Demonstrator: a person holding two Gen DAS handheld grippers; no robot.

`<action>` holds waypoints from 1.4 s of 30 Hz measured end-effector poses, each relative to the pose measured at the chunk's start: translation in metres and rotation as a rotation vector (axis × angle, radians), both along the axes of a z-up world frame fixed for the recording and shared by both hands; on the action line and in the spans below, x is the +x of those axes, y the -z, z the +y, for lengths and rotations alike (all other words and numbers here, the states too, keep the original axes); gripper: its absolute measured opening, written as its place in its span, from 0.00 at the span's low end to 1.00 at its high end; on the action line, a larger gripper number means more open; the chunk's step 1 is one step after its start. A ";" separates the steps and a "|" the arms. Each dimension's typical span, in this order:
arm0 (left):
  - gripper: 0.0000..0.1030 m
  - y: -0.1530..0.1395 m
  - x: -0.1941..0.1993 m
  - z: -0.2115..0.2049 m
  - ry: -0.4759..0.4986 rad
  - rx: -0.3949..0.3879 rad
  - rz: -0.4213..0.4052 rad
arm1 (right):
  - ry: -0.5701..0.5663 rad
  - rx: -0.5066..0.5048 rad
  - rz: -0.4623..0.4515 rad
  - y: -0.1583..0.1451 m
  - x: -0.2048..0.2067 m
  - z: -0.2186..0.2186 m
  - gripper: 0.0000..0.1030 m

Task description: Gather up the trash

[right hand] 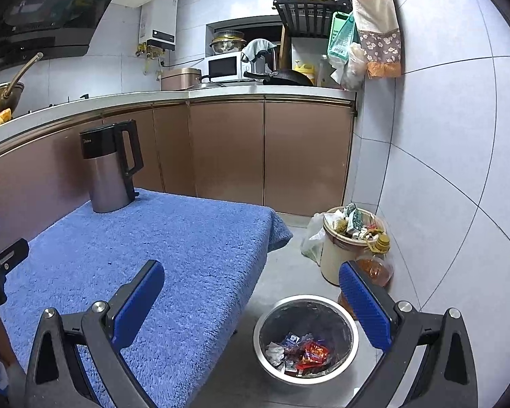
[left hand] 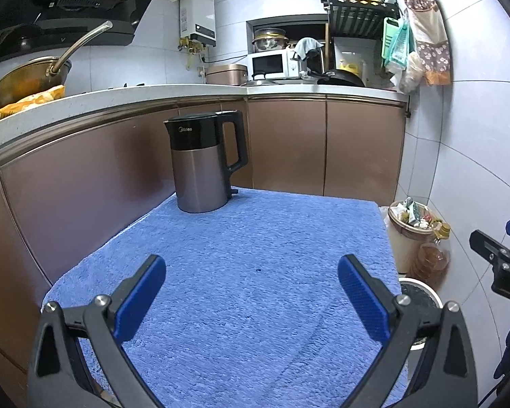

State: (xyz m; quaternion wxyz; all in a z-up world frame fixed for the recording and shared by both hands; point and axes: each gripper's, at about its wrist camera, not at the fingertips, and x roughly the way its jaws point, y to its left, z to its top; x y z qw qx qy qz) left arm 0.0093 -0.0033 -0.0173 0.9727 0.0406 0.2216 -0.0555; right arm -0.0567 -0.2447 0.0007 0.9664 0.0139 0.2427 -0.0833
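A steel-rimmed trash bin (right hand: 352, 335) stands on the floor right of the table, below my right gripper (right hand: 251, 302). Red and white wrappers (right hand: 302, 350) lie in its bottom. My right gripper is open and empty, above the table's right edge and the bin. My left gripper (left hand: 251, 299) is open and empty above the blue towel-covered table (left hand: 255, 255). No loose trash shows on the towel. The bin's rim shows at the right in the left wrist view (left hand: 425, 292). The right gripper's side shows there too (left hand: 499, 258).
A black and grey electric kettle (left hand: 204, 163) stands at the table's far left corner. A full cream waste bucket (right hand: 346, 244) and an oil bottle (right hand: 377, 261) stand by the tiled wall. Brown cabinets and a counter with pans run behind.
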 end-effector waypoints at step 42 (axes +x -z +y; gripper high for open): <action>0.99 0.004 0.004 0.002 -0.016 0.013 -0.004 | 0.021 0.006 -0.018 0.003 0.003 -0.007 1.00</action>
